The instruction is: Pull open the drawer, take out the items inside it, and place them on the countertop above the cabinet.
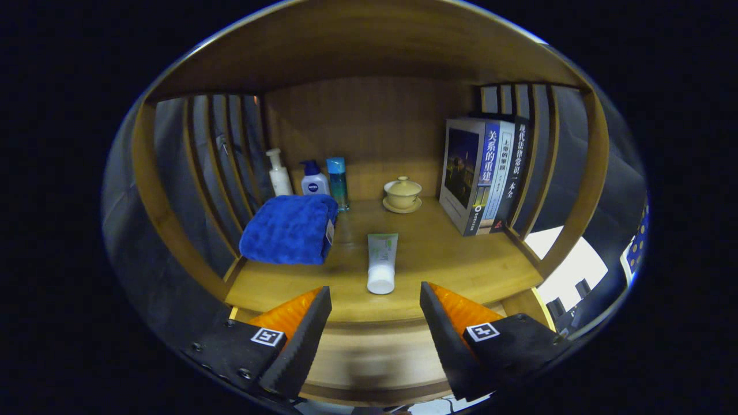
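1. Wooden countertop (pixel 438 259), centre of frame.
2. On it: blue towel (pixel 290 229) left; three bottles (pixel 314 180) behind; lidded cup on saucer (pixel 402 194) centre back; books (pixel 481 173) upright right; white tube (pixel 381 263) lying centre front.

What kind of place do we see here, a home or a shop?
Probably a mock home shelf: a wooden countertop carries toiletry bottles, a folded blue towel and books. The open gripper has a white tube just ahead.
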Demonstrator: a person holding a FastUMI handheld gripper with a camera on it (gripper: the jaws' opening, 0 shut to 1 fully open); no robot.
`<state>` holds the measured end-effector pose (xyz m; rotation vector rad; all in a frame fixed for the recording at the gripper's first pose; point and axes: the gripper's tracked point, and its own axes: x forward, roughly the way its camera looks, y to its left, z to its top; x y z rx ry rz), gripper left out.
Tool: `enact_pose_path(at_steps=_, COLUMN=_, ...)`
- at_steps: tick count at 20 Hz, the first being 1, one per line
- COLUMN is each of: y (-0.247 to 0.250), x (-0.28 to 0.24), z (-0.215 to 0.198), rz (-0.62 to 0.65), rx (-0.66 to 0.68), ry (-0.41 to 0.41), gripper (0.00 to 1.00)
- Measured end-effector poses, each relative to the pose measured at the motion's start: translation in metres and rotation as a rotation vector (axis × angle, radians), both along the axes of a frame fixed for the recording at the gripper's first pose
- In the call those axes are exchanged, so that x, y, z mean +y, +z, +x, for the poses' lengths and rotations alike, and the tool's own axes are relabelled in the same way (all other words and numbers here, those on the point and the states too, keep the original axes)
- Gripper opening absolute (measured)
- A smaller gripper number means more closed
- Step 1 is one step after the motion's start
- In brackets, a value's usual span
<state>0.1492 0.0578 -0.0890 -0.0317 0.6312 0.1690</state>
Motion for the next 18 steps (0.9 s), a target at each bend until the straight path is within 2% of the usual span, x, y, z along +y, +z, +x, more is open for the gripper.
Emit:
enact_pose_path(at_steps=12, y=0.011, x=-0.020, z=-0.103, rz=0.122, rx=-0.178, ry=-0.009, gripper=0.99)
enact_pose_path(at_steps=17, y=0.005, x=-0.039, z=-0.127, rz=0.074, rx=-0.292, ry=-0.010, gripper=0.99)
enact_pose_path(at_steps=18, y=-0.021, x=-0.046, z=-0.135, rz=0.064, rx=-0.296, ry=-0.015, gripper=0.99)
